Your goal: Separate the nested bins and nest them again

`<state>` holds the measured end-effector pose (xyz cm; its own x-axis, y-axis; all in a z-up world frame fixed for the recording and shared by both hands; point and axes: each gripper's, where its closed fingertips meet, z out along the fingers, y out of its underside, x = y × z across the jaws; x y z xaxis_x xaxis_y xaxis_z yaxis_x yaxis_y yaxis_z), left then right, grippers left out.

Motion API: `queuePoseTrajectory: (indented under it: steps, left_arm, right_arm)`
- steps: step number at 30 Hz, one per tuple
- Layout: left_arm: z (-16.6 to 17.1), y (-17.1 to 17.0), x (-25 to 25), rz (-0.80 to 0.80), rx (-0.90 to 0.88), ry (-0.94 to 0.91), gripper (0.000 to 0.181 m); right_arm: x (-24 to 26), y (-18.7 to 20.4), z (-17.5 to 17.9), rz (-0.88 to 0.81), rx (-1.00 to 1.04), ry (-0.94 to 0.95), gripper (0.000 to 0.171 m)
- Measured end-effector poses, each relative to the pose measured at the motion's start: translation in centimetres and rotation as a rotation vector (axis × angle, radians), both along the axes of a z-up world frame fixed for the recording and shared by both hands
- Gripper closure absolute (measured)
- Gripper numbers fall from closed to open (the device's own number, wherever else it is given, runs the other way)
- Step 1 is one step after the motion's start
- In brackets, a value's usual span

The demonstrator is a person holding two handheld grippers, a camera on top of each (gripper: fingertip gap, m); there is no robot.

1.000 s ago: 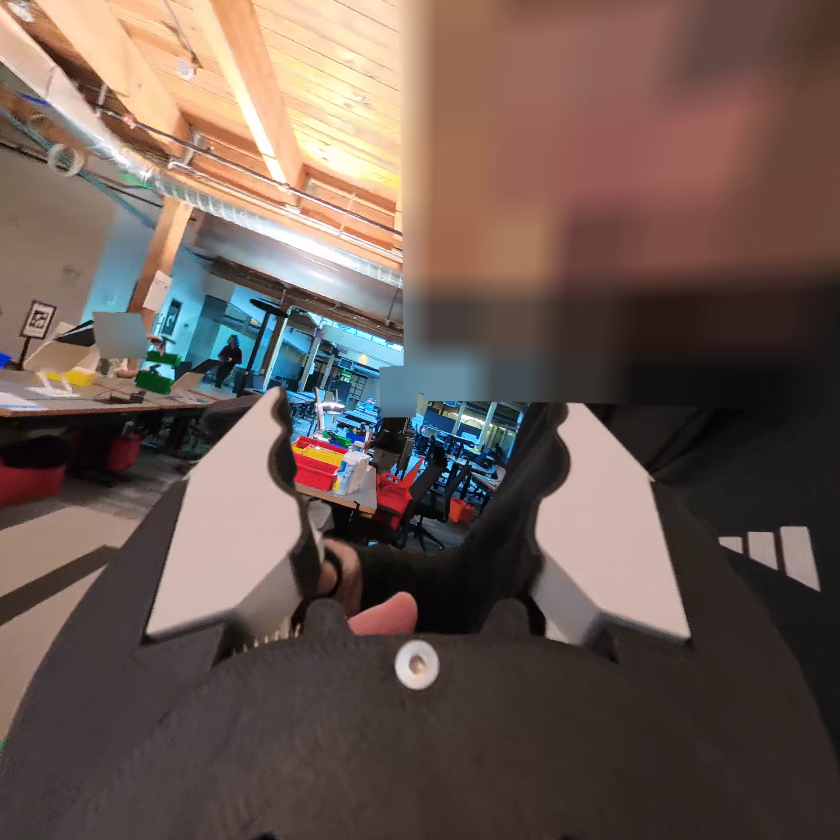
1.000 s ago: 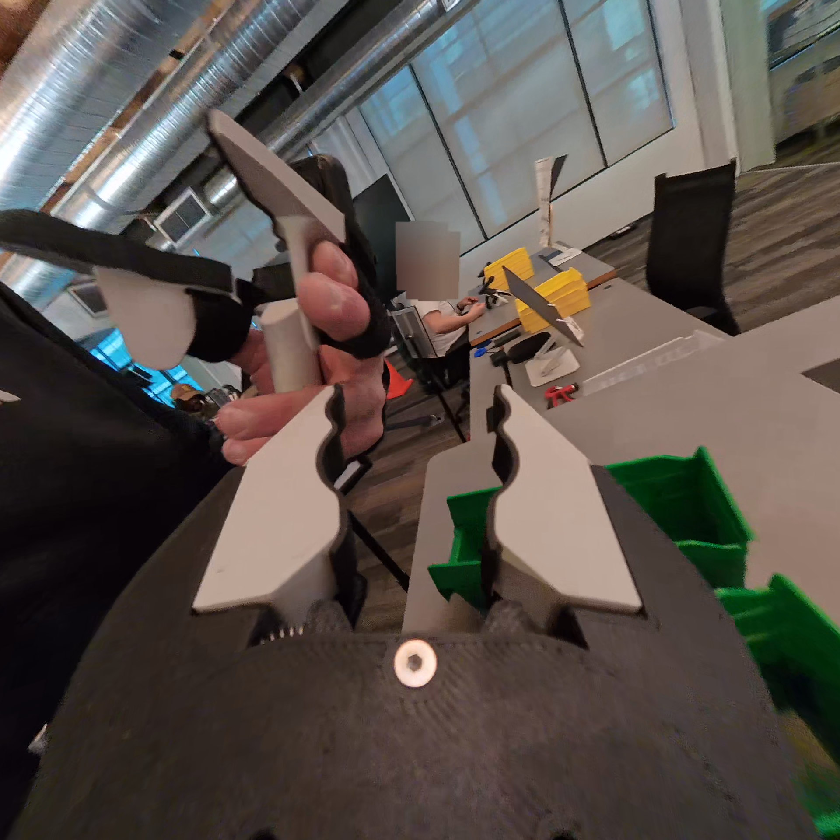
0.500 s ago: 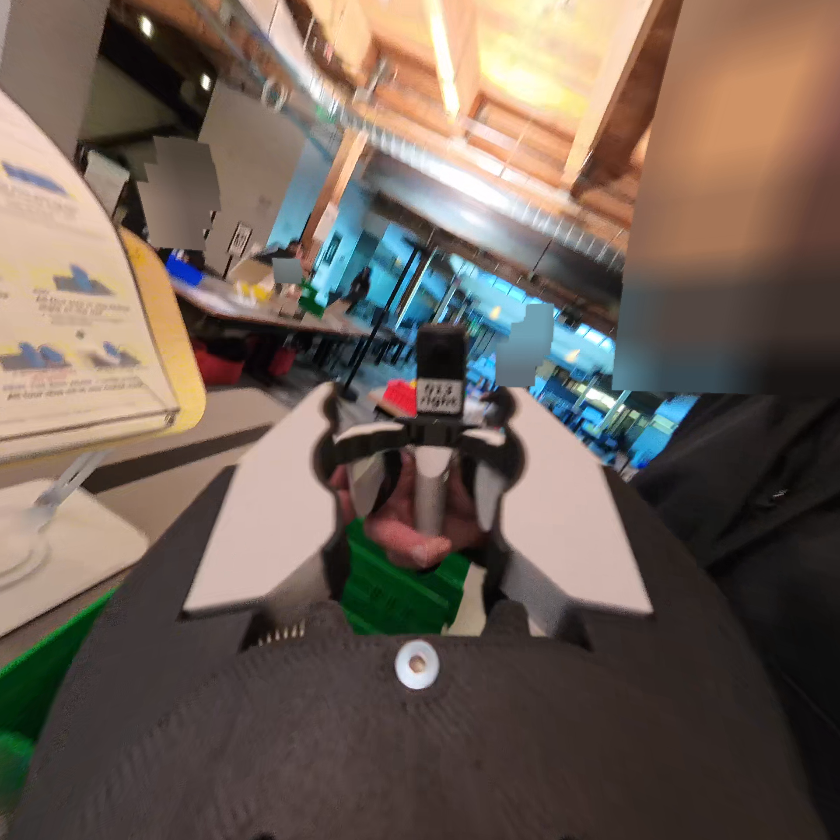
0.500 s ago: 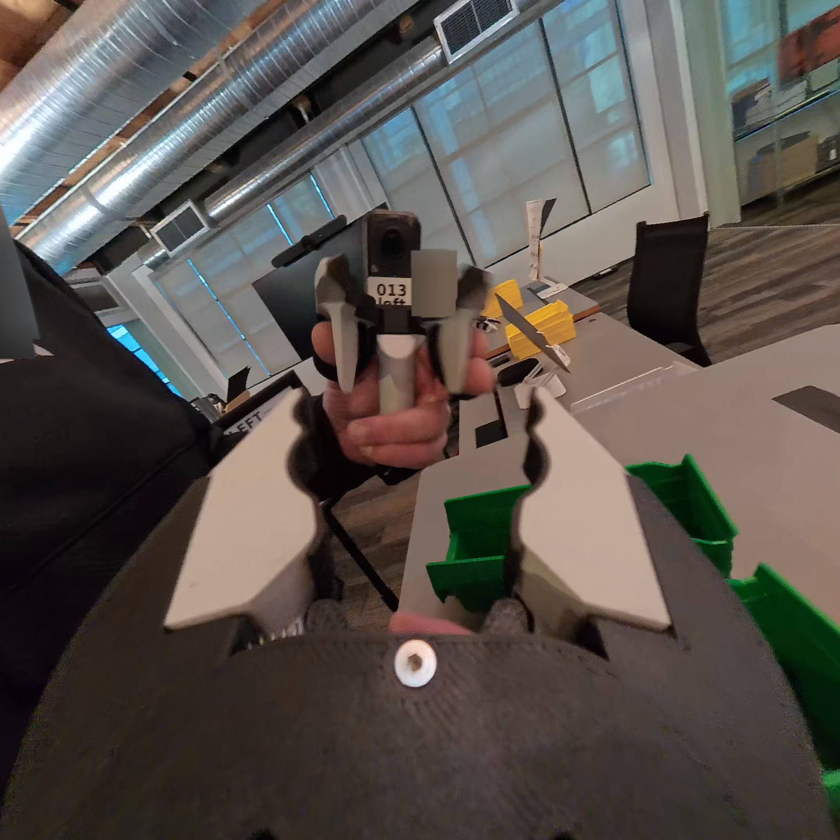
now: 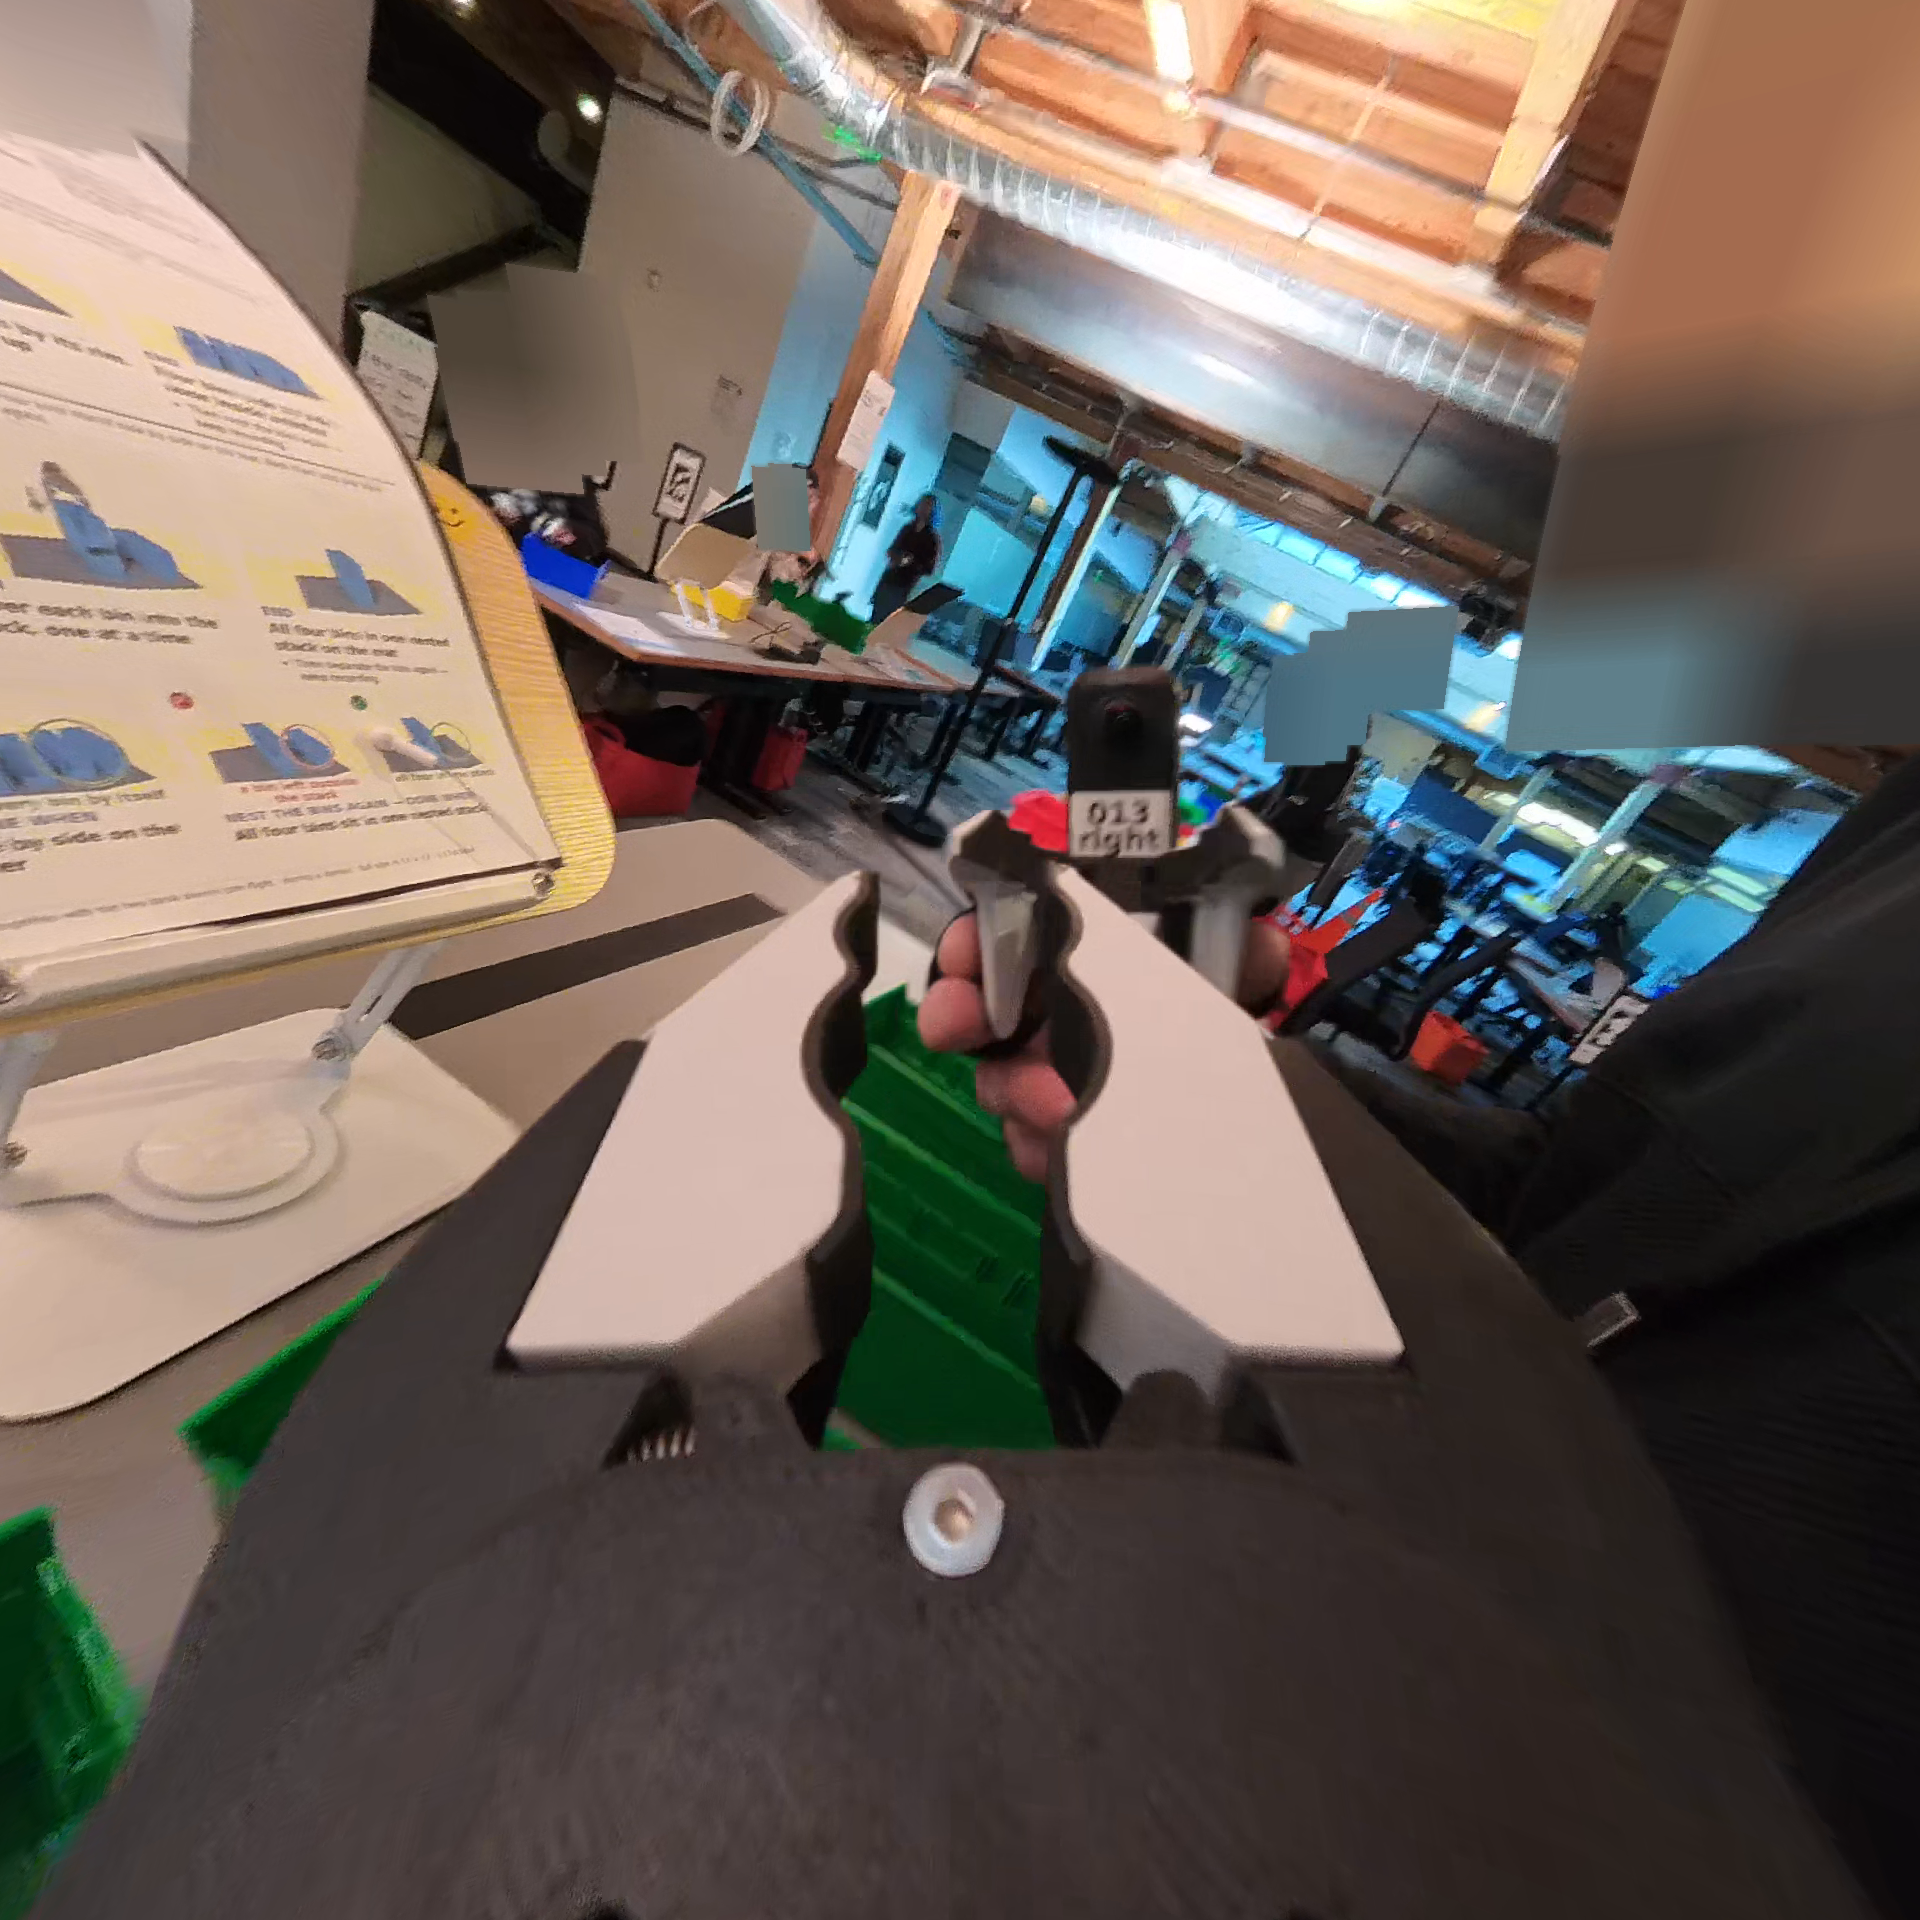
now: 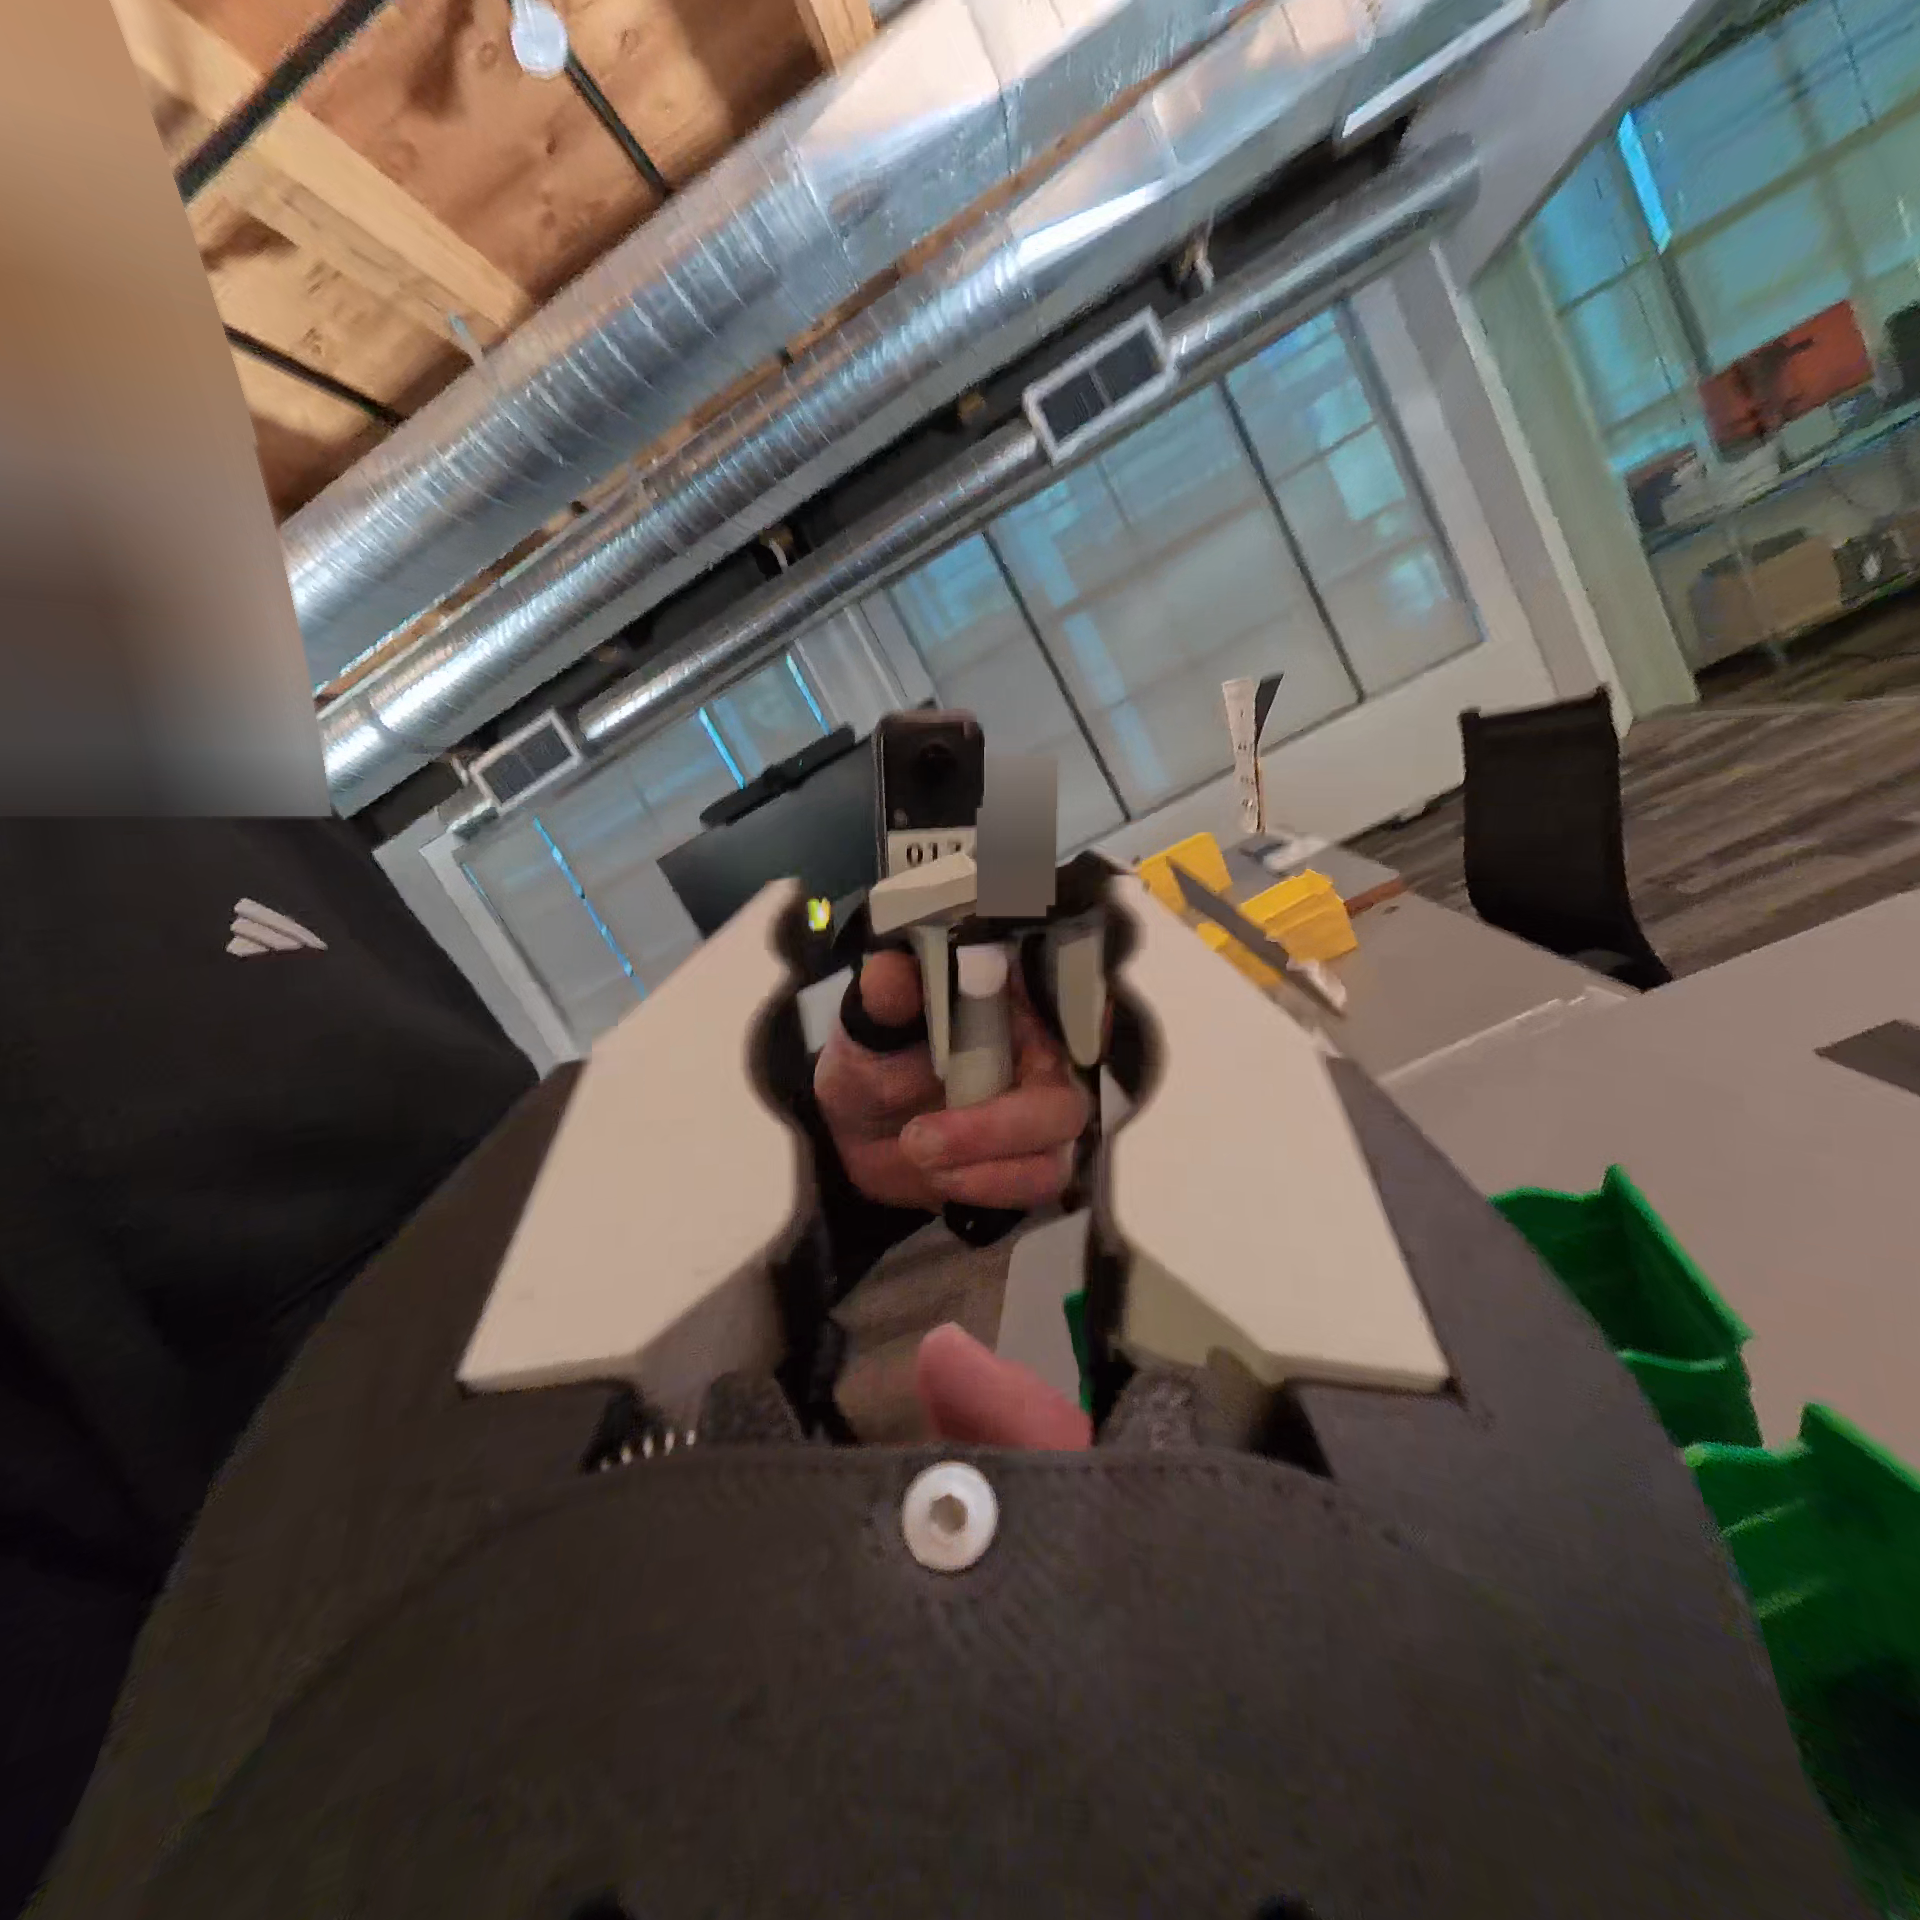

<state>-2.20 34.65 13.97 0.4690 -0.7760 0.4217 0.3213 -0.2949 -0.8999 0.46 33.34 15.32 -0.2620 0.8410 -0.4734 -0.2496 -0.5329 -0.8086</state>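
— Green plastic low in both views: green bins (image 5: 935, 1247) down on the grey table (image 6: 1714, 1091), well beneath both tools.

— Held by either tool?

— No. Left gripper (image 5: 966, 904) spread apart, clasping nothing; only a ribbed green wall showing through the gap, farther off. Right gripper (image 6: 951, 904) likewise parted, with no bin between the fingers.

— Anything inside the bins?

— Hard to tell. Right of the right gripper, one upright bin (image 6: 1621, 1309) with its top open, inside mostly hidden behind its own wall. Just beside it, nearer the camera, a second green edge (image 6: 1849, 1558), blurred. Nested or apart: cannot say.

— And the tools themselves?

— Raised above the table, pointing at each other, each gripped by a hand (image 6: 956, 1122) around the handle.

— Other containers?

— Yellow bins (image 6: 1299, 914) on a far table, contents out of sight. Beside the left gripper, a printed sheet (image 5: 208, 623) tilted on a white stand (image 5: 208, 1174).
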Motion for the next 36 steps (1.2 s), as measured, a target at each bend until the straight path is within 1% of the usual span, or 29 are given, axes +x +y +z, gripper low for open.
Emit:
queuePoseTrajectory:
  steps: [1,3,4,5,6,8,10,12,14,16,18,19,21,24,25,28,30,33,35,36]
  left_arm:
    - [-0.7,0.2,-0.3,0.028,-0.005,0.048,0.148]
    - [-2.4,0.9,-1.8,0.128,-0.023,0.183,0.115]
    - [-3.0,1.0,-2.7,0.153,-0.044,0.215,0.105]
    - [-3.7,1.1,-3.9,0.178,-0.074,0.245,0.104]
    - [-4.7,1.3,-5.5,0.230,-0.100,0.301,0.103]
    - [-7.4,1.5,-9.0,0.327,-0.141,0.484,0.102]
    - [-11.3,0.9,-12.5,0.370,-0.235,0.709,0.099]
    - [-14.7,0.3,-16.0,0.419,-0.313,0.887,0.099]
    - [-17.8,-0.5,-19.0,0.456,-0.396,0.999,0.101]
    - [-20.4,-1.0,-21.3,0.494,-0.478,0.995,0.105]
    - [-23.6,-2.4,-22.3,0.469,-0.618,0.941,0.105]
    - [-24.9,-3.1,-22.7,0.467,-0.649,0.945,0.107]
    - [-26.6,-4.1,-22.8,0.468,-0.691,0.944,0.110]
    - [-28.4,-5.3,-22.2,0.449,-0.756,0.926,0.116]
    - [-29.0,-5.6,-22.0,0.448,-0.771,0.923,0.122]
    - [-30.3,-6.3,-21.6,0.471,-0.813,0.922,0.139]
    - [-30.9,-6.9,-21.2,0.484,-0.852,0.907,0.150]
    - [-31.2,-7.3,-20.4,0.507,-0.887,0.855,0.153]
    - [-31.1,-7.4,-20.5,0.527,-0.865,0.888,0.156]
    - [-31.1,-7.4,-20.4,0.523,-0.863,0.896,0.155]
  right_arm:
    - [0.0,-0.2,-0.4,0.005,0.013,-0.023,0.113]
    - [0.3,-0.1,-1.3,-0.029,0.049,-0.086,0.104]
    - [0.6,0.1,-1.8,-0.048,0.059,-0.128,0.096]
    - [1.0,0.3,-2.4,-0.070,0.068,-0.172,0.091]
    - [1.6,0.6,-3.0,-0.098,0.082,-0.213,0.092]
    - [3.2,1.2,-3.9,-0.165,0.120,-0.270,0.100]
    - [5.2,2.1,-5.2,-0.235,0.146,-0.354,0.106]
    - [7.6,3.2,-7.2,-0.317,0.174,-0.489,0.105]
    - [10.7,4.5,-9.2,-0.402,0.195,-0.633,0.100]
    - [14.9,6.1,-11.6,-0.521,0.194,-0.802,0.101]
    - [20.0,7.5,-14.0,-0.639,0.136,-0.962,0.101]
    - [22.6,7.9,-15.2,-0.690,0.114,-1.040,0.102]
    - [27.5,7.9,-18.1,-0.758,0.050,-1.209,0.102]
    - [32.1,6.9,-21.9,-0.800,-0.082,-1.327,0.099]
    - [33.4,6.6,-23.1,-0.821,-0.104,-1.364,0.100]
    - [35.4,5.5,-26.2,-0.831,-0.208,-1.424,0.106]
    - [36.0,5.1,-27.4,-0.843,-0.250,-1.433,0.112]
    - [36.7,4.6,-29.0,-0.844,-0.280,-1.481,0.119]
    - [36.9,4.6,-29.4,-0.852,-0.284,-1.490,0.124]
    - [36.8,4.6,-29.5,-0.854,-0.293,-1.479,0.122]
